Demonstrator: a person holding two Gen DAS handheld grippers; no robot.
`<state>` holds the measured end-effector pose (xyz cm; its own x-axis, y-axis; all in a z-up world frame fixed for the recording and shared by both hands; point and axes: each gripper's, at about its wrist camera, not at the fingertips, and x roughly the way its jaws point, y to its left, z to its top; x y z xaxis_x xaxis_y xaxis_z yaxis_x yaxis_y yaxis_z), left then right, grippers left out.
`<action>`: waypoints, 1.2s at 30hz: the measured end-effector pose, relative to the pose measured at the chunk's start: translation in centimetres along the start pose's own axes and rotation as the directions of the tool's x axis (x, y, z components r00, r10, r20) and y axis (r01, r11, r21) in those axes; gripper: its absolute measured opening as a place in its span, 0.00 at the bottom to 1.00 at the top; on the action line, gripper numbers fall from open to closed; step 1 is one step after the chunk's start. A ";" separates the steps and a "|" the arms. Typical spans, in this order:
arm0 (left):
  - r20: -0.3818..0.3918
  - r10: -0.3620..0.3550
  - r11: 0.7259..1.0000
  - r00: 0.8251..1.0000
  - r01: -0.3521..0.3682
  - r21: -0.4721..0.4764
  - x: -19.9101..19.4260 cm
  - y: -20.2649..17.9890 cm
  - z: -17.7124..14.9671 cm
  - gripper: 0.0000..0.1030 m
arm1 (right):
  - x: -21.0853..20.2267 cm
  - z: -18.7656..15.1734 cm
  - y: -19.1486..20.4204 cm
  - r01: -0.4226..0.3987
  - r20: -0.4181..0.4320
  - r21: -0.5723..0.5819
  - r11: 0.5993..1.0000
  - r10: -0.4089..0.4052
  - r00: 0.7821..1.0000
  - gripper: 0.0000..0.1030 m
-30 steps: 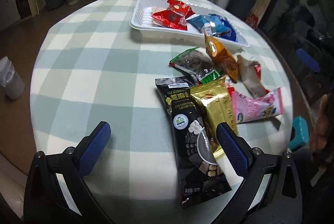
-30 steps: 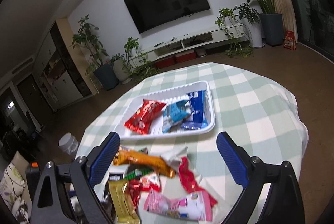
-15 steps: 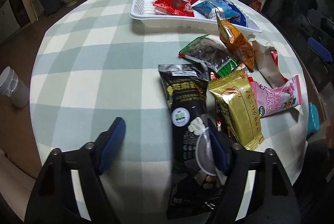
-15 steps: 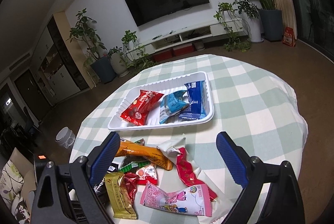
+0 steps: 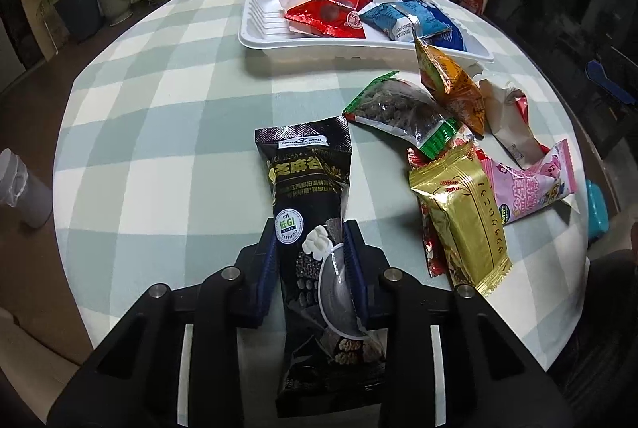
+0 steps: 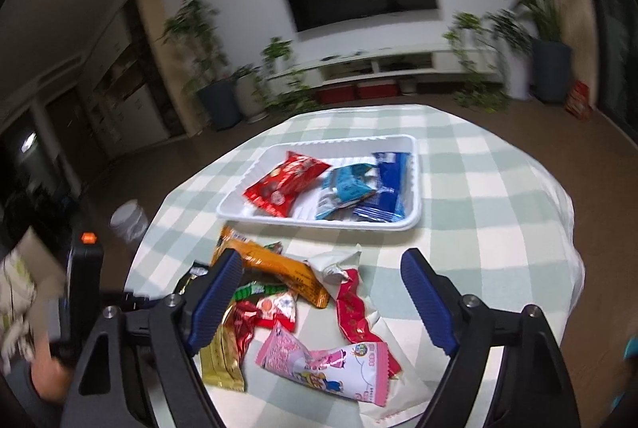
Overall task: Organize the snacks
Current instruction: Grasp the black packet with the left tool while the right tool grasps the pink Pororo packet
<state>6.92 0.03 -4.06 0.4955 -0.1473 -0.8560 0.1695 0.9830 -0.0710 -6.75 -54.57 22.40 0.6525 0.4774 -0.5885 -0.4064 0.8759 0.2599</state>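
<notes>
Left wrist view: the left gripper (image 5: 311, 260) jaws have just closed onto the black snack packet (image 5: 309, 197) lying on the desk (image 5: 159, 149), short of the white tray (image 5: 255, 33). Slick foil could slip. Right gripper (image 6: 323, 292) jaws hang wide, empty.

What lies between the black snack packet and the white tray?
Left wrist view: only bare checked tablecloth lies between the black snack packet and the white plastic tray.

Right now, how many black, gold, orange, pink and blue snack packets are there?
Black packet: 1
Gold packet: 1
Orange packet: 1
Pink packet: 1
Blue packets: 2
Total: 6
</notes>
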 end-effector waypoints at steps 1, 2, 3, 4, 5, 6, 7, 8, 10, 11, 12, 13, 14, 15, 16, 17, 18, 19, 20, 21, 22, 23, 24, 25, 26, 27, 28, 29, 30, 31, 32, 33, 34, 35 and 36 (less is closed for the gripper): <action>0.009 -0.012 1.000 1.000 0.012 -0.008 0.0 0.3 -0.1 0.28 | -0.2 0.2 0.3 -0.018 -0.009 -0.049 0.999 0.018 1.000 0.82; 0.015 -0.020 1.000 1.000 0.020 -0.013 -0.1 0.4 -0.3 0.27 | -0.3 0.3 0.7 -0.038 -0.021 -0.093 0.995 0.036 0.999 0.82; 0.021 -0.026 1.000 0.999 0.027 -0.017 -0.1 0.6 -0.4 0.27 | -0.4 0.3 1.2 -0.074 -0.051 -0.156 0.985 0.067 0.996 0.82; 0.027 -0.033 0.999 0.999 0.033 -0.016 -0.2 0.7 -0.4 0.27 | -0.4 0.2 2.0 -0.108 -0.090 -0.226 0.968 0.090 0.992 0.82; 0.031 -0.034 0.999 0.999 0.035 -0.015 -0.2 0.7 -0.5 0.27 | -0.4 -0.1 2.6 -0.124 -0.118 -0.289 0.949 0.093 0.989 0.82; 0.034 -0.034 0.999 0.999 0.035 -0.013 -0.2 0.6 -0.5 0.27 | -0.3 -0.7 3.5 -0.137 -0.159 -0.391 0.910 0.080 0.984 0.82; 0.037 -0.035 0.999 0.999 0.035 -0.012 -0.2 0.6 -0.5 0.28 | -0.1 -1.8 4.4 -0.146 -0.202 -0.502 0.853 0.049 0.978 0.81; 0.040 -0.036 0.999 0.999 0.037 -0.010 -0.2 0.6 -0.5 0.27 | 0.1 -2.7 4.8 -0.159 -0.239 -0.569 0.807 0.022 0.971 0.79; 0.044 -0.038 0.999 0.998 0.039 -0.009 -0.2 0.5 -0.6 0.27 | 1.1 -4.1 4.6 -0.194 -0.329 -0.625 0.756 -0.030 0.944 0.69; 0.045 -0.041 0.999 0.998 0.042 -0.010 -0.2 0.5 -0.6 0.27 | 1.6 -4.6 4.3 -0.202 -0.363 -0.636 0.745 -0.058 0.930 0.68; 0.046 -0.043 0.999 0.998 0.043 -0.011 -0.2 0.5 -0.6 0.27 | 1.9 -4.9 4.1 -0.198 -0.373 -0.647 0.737 -0.080 0.924 0.67; 0.047 -0.045 0.999 0.998 0.046 -0.013 -0.3 0.6 -0.7 0.27 | 2.3 -5.1 3.9 -0.192 -0.381 -0.660 0.726 -0.103 0.919 0.66; 0.047 -0.047 0.999 0.998 0.048 -0.014 -0.3 0.6 -0.7 0.27 | 2.5 -5.2 3.9 -0.197 -0.388 -0.662 0.723 -0.106 0.916 0.66; 0.048 -0.049 0.999 0.998 0.050 -0.015 -0.3 0.6 -0.7 0.27 | 2.6 -5.2 3.9 -0.206 -0.393 -0.661 0.722 -0.099 0.914 0.66; 0.048 -0.050 0.999 0.998 0.051 -0.015 -0.3 0.6 -0.7 0.27 | 2.7 -5.1 3.9 -0.215 -0.396 -0.660 0.720 -0.090 0.914 0.66; 0.048 -0.051 0.999 0.998 0.052 -0.015 -0.4 0.6 -0.7 0.27 | 3.0 -5.1 4.2 -0.223 -0.398 -0.663 0.714 -0.084 0.914 0.64; 0.048 -0.051 0.999 0.998 0.052 -0.015 -0.4 0.6 -0.7 0.27 | 3.3 -5.2 4.6 -0.230 -0.402 -0.669 0.707 -0.083 0.912 0.64; 0.048 -0.051 0.999 0.998 0.052 -0.015 -0.3 0.6 -0.7 0.27 | 3.5 -5.2 5.0 -0.239 -0.408 -0.676 0.698 -0.083 0.909 0.63; 0.048 -0.052 0.998 0.997 0.053 -0.016 -0.3 0.6 -0.7 0.27 | 3.8 -5.4 5.3 -0.249 -0.414 -0.687 0.683 -0.086 0.906 0.62; 0.047 -0.053 0.998 0.997 0.054 -0.017 -0.4 0.6 -0.7 0.27 | 4.0 -5.5 5.8 -0.258 -0.420 -0.700 0.666 -0.092 0.903 0.62; 0.047 -0.052 0.998 0.998 0.053 -0.016 -0.4 0.6 -0.7 0.27 | 4.3 -5.7 6.2 -0.267 -0.429 -0.712 0.650 -0.102 0.897 0.62; 0.047 -0.053 0.998 0.997 0.054 -0.016 -0.4 0.6 -0.7 0.27 | 4.6 -5.9 6.4 -0.269 -0.436 -0.721 0.638 -0.116 0.893 0.62; 0.047 -0.053 0.998 0.997 0.054 -0.016 -0.4 0.6 -0.7 0.27 | 5.0 -6.0 6.4 -0.267 -0.440 -0.729 0.630 -0.133 0.888 0.61; 0.047 -0.055 0.998 0.997 0.056 -0.017 -0.3 0.6 -0.7 0.27 | 5.4 -6.0 6.3 -0.267 -0.448 -0.732 0.627 -0.147 0.882 0.61; 0.047 -0.056 0.998 0.997 0.057 -0.017 -0.3 0.6 -0.7 0.27 | 5.8 -5.9 6.1 -0.271 -0.458 -0.729 0.629 -0.154 0.875 0.61; 0.047 -0.058 0.998 0.997 0.059 -0.018 -0.3 0.6 -0.7 0.27 | 6.1 -5.9 5.9 -0.273 -0.467 -0.725 0.632 -0.161 0.869 0.61; 0.047 -0.059 0.998 0.997 0.060 -0.019 -0.3 0.7 -0.7 0.27 | 6.2 -5.8 5.7 -0.276 -0.473 -0.725 0.631 -0.164 0.866 0.61; 0.047 -0.059 0.998 0.997 0.060 -0.019 -0.3 0.7 -0.7 0.27 | 6.4 -5.7 5.6 -0.284 -0.480 -0.725 0.628 -0.164 0.862 0.61; 0.046 -0.060 0.998 0.997 0.061 -0.020 -0.3 0.6 -0.7 0.27 | 6.5 -5.6 5.6 -0.290 -0.488 -0.722 0.628 -0.165 0.857 0.60; 0.046 -0.060 0.998 0.997 0.061 -0.019 -0.3 0.6 -0.7 0.27 | 6.6 -5.6 5.6 -0.302 -0.502 -0.719 0.626 -0.167 0.849 0.56; 0.046 -0.059 0.998 0.997 0.060 -0.018 -0.3 0.7 -0.7 0.27 | 6.9 -5.7 5.8 -0.311 -0.515 -0.716 0.625 -0.173 0.839 0.53; 0.047 -0.058 0.998 0.997 0.059 -0.018 -0.3 0.7 -0.7 0.27 | 7.1 -5.9 5.9 -0.324 -0.532 -0.714 0.621 -0.182 0.827 0.48; 0.047 -0.058 0.998 0.997 0.059 -0.018 -0.3 0.7 -0.7 0.27 | 7.4 -6.2 6.0 -0.341 -0.550 -0.715 0.611 -0.190 0.813 0.41; 0.047 -0.058 0.998 0.997 0.059 -0.018 -0.3 0.7 -0.7 0.27 | 7.5 -6.5 6.1 -0.351 -0.557 -0.717 0.603 -0.192 0.808 0.39; 0.047 -0.060 0.998 0.997 0.061 -0.019 -0.3 0.7 -0.7 0.27 | 7.4 -6.4 6.1 -0.365 -0.569 -0.706 0.607 -0.179 0.803 0.36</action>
<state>6.32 0.84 -4.17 0.5239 -0.2106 -0.8253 0.1831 0.9741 -0.1324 -8.49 -46.10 14.70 0.2327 0.1871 -0.9544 -0.9363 0.3085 -0.1678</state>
